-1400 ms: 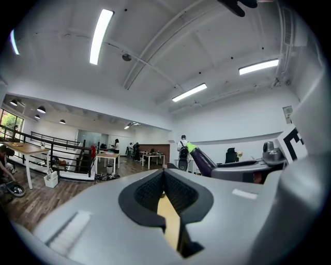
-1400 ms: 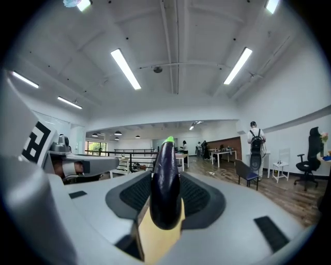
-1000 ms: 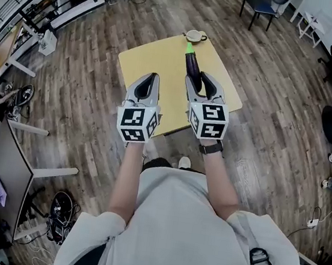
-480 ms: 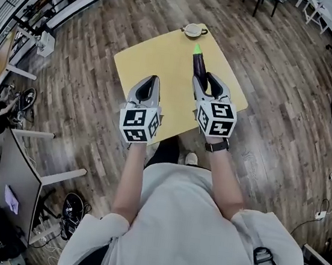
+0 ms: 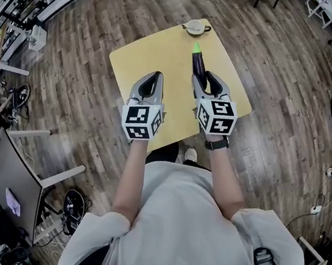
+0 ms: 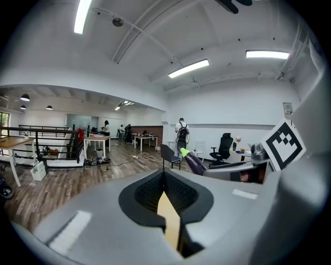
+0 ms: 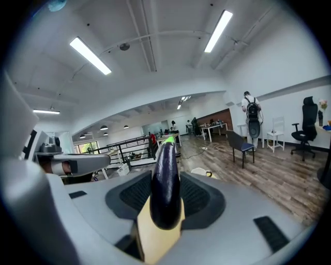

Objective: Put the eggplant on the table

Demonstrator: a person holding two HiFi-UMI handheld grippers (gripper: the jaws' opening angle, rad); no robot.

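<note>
Open-plan office; wood-plank floor (image 5: 73, 56), desks (image 6: 98, 138), swivel chair (image 6: 225, 142), ceiling strip lights (image 6: 189, 68), black railing (image 6: 51, 147)

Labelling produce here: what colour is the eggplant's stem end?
Bright green, on the dark purple eggplant; the head view shows it best.

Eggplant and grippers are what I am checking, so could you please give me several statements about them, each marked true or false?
1. The right gripper has the eggplant between its jaws. True.
2. The left gripper grips something as well. False: its jaws are together, with nothing between them.
3. The eggplant's green stem end points away from the person. True.
4. Nothing stands on the yellow table. False: a small cup stands at its far corner.
5. The eggplant lies flat on the table. False: the right gripper's jaws are closed on it.
</note>
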